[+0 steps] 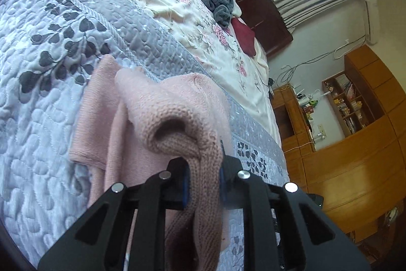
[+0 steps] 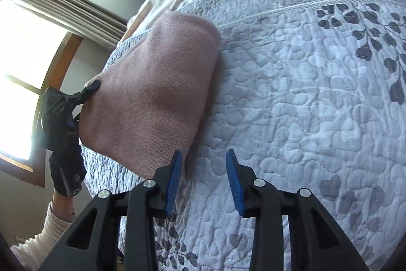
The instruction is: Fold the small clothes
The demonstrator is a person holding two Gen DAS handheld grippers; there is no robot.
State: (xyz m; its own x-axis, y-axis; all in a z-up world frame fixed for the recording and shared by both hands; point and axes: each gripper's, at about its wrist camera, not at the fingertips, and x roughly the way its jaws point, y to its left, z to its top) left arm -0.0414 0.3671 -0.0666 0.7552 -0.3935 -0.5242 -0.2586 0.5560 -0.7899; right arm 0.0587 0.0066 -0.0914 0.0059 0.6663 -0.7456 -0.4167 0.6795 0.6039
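A pale blue quilted bedspread with dark leaf print [image 2: 304, 93] is spread across the bed. On it, near its edge, a pink knitted garment [image 1: 162, 103] is partly lifted, pinched by the clenched left gripper [image 1: 204, 177]. The right gripper [image 2: 204, 179] is held released, nothing between its blue pads [image 2: 234, 184].

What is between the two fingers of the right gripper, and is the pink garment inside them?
Only bare quilt shows between the right gripper pads in its wrist view; the pink garment lies beside its left pad.
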